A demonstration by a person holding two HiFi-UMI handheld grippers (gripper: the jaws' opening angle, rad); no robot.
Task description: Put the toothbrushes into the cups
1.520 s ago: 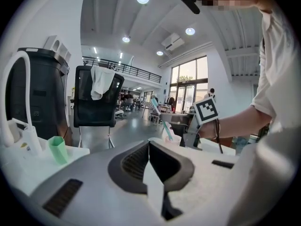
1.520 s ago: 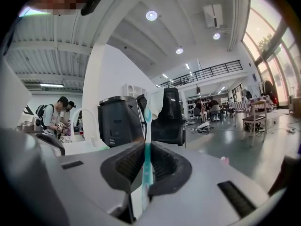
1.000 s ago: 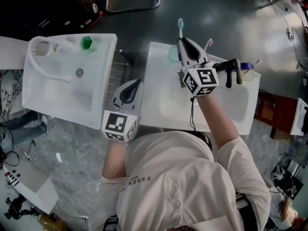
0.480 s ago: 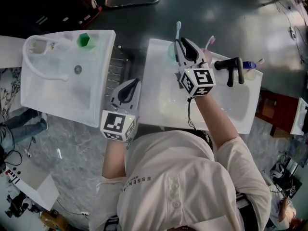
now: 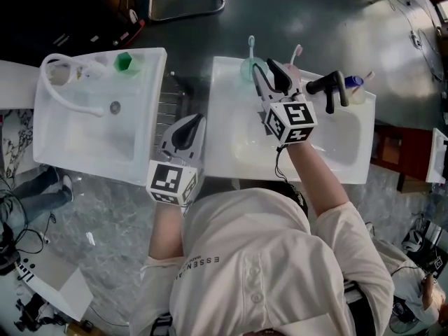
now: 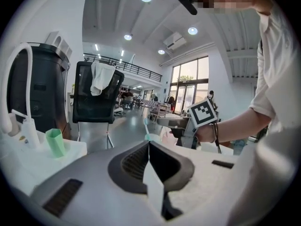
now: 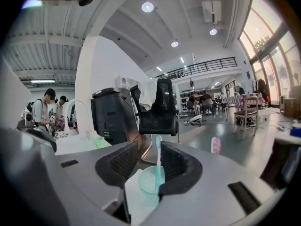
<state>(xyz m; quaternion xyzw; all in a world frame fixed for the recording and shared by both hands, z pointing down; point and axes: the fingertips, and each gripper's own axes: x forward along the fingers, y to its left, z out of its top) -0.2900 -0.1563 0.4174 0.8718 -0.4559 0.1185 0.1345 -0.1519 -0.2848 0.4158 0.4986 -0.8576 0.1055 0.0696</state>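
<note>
Just then, the right hand-held gripper (image 5: 268,81) was held over the back edge of the right sink (image 5: 336,152). Its jaws were opening. Between them stood a see-through green cup (image 7: 146,181) with a blue-green toothbrush (image 7: 158,157) standing straight up in it. The brush was close to the right jaw, but the jaws did not squeeze it or the cup. A pink toothbrush (image 5: 296,50) poked up just beside them, near the black tap (image 5: 329,89). Its cup was hidden behind the hand-held gripper. Past the tap, at the far corner of the sink, stood a blue cup (image 5: 355,82) with something thin sticking out of it.

The left hand-held gripper (image 5: 196,122) hung over the gap between the two sinks. Its jaws were pressed together and held nothing. On the back edge of the left sink (image 5: 84,138) stood a small green cup (image 6: 55,142), near a white bendy hose (image 5: 59,89).
</note>
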